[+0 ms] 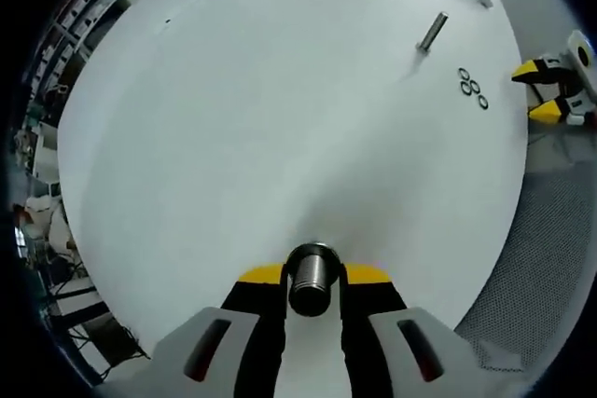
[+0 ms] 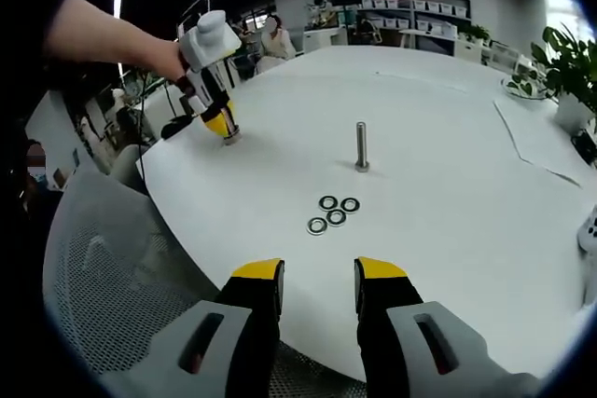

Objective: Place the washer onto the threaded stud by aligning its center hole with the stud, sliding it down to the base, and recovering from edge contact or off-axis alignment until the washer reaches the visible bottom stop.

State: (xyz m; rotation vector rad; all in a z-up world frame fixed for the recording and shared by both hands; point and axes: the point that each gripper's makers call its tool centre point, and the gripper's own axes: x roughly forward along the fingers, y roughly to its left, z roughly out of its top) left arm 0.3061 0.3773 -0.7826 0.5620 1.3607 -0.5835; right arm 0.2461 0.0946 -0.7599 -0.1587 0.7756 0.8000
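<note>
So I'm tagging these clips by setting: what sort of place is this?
Probably an open-plan office or lab workspace. A large round white table stands in the foreground, storage shelves holding bins line the far wall under strip ceiling lights, and a grey mesh office chair sits at the table's edge.

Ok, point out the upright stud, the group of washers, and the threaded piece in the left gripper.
Upright stud (image 2: 361, 146): right gripper view, middle of its shaft.
Washers (image 2: 336, 217): right gripper view, ring of the group's central washer.
Threaded piece (image 1: 312, 277): left gripper view, threaded side, between the left gripper (image 1: 312, 276) tips.
</note>
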